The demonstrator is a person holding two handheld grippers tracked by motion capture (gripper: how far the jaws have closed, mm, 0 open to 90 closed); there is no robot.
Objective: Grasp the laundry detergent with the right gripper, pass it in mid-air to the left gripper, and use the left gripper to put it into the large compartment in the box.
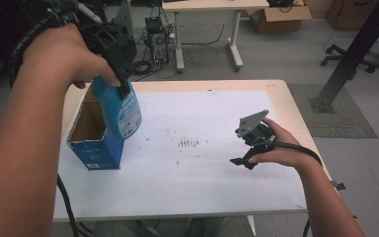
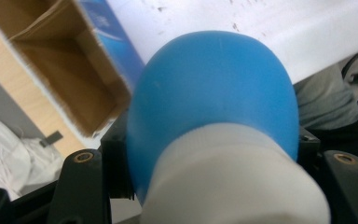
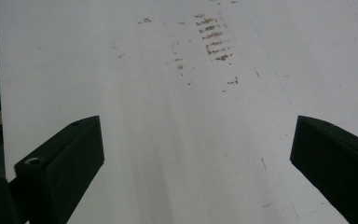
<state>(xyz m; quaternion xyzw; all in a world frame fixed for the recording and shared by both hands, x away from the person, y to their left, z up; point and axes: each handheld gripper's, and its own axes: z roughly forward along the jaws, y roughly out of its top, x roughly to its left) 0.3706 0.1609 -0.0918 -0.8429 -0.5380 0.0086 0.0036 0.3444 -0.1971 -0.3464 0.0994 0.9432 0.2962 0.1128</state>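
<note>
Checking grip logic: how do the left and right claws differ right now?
Left claw is shut on the blue bottle, held in the air beside the open blue box; right claw stands open, nothing between its jaws. Left is raised; right sits low over the white sheet. Both are black and hand-held.

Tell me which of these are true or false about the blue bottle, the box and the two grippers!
1. The left gripper holds a blue plastic bottle with a white cap. True.
2. The bottle lies flat on the table. False: it hangs in the air above the open blue cardboard box.
3. The right gripper has its jaws wide apart. True.
4. The right gripper holds a red cup. False: nothing is between its jaws.
5. The box is closed. False: it is open.
</note>
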